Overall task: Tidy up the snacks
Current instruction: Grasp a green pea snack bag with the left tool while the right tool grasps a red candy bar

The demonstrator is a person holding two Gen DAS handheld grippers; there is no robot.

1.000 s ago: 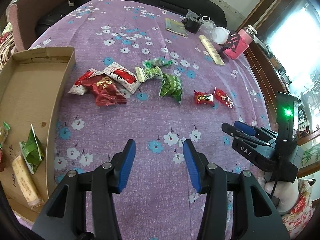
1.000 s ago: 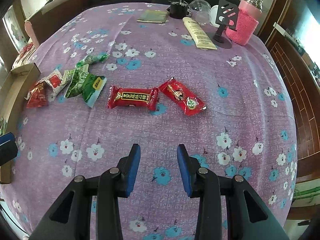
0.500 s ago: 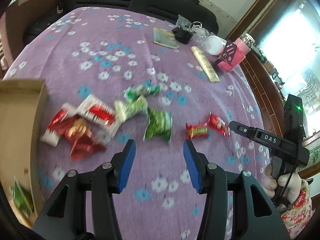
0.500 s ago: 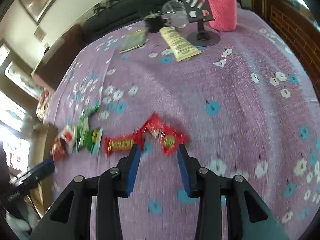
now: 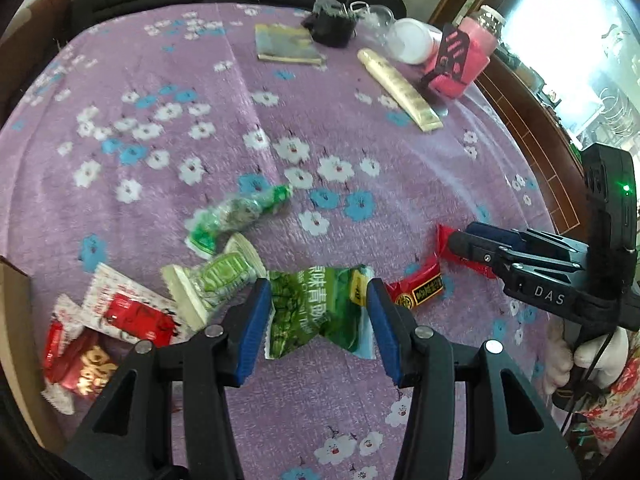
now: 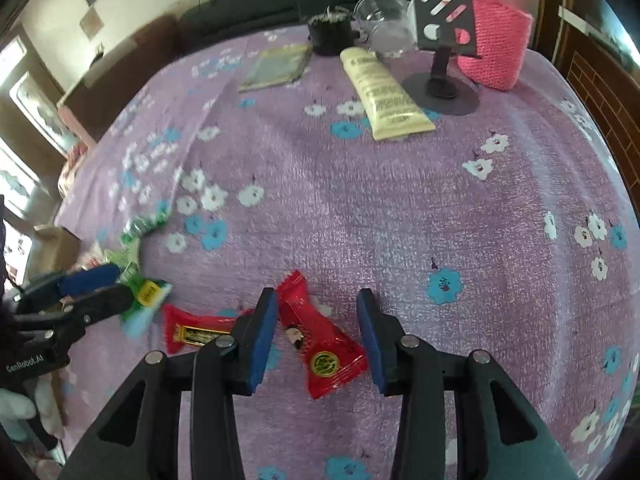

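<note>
"DAS" is printed on the right gripper (image 5: 460, 240) and "GenRobot.AI" on the left gripper (image 6: 102, 286); the snack print is too blurred to read. The counter (image 6: 400, 200) is draped in purple flowered cloth, with a pink sleeved bottle (image 6: 496, 46), a phone stand (image 6: 442, 60) and a cream tube (image 6: 380, 94) at its far end. A green packet (image 5: 316, 312) lies between the left fingers (image 5: 252, 332), half open and not clamping it, while a red packet (image 6: 324, 344) lies between the right fingers (image 6: 262, 340), which have just been opening and are not pressing it.

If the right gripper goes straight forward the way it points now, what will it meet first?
Most likely the red snack packet lying between the open fingers of the right gripper. Nothing else seems to lie in front, though how far above it the fingers are is unclear.
</note>
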